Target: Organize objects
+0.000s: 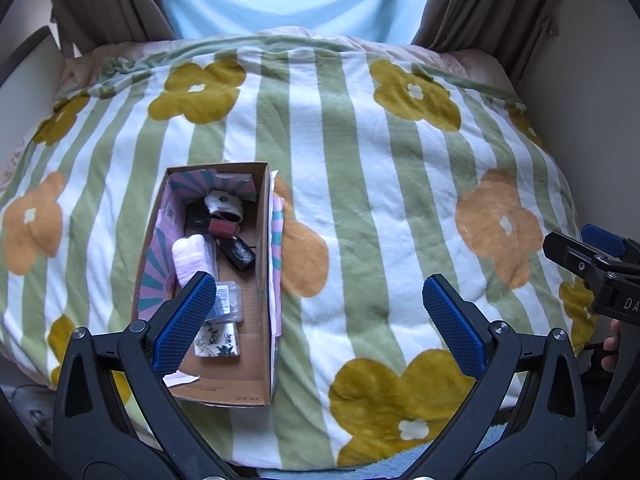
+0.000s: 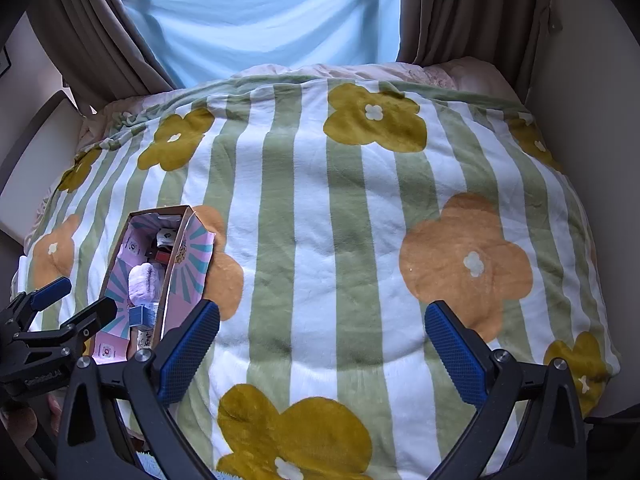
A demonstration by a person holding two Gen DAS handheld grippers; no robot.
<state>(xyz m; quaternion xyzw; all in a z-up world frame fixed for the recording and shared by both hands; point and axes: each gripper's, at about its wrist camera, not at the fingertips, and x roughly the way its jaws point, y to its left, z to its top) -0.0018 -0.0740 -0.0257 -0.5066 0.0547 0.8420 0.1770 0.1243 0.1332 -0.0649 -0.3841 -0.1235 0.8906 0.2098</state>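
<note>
both grippers stand wide apart and carry nothing: the left gripper [image 1: 320, 304] hangs low in its frame with one blue pad over the near end of the cardboard box [image 1: 262, 280], and the right gripper [image 2: 322, 332] sits at the bottom centre of its frame over bare striped blanket [image 2: 320, 200]. the box lies at the lower left of both views on the soft bed, already filled with small things, among them a pale pink rolled cloth [image 1: 190, 256], a black object [image 1: 240, 256], a dark red block [image 1: 224, 227], a clear plastic packet [image 1: 228, 300] and a floral tissue pack [image 1: 218, 340]. no loose object shows on the blanket, so the sorting looks largely done. the main risk appears to be the soft, rounded bedding: a push on the box wall by the left fingers could tip it or slide it toward the bed edge at the bottom of the frame, spilling the contents. its loose printed lid flap [image 2: 192, 264] at the side could also snag a finger. reaching in wide could knock the cloth onto the packet beneath.
</note>
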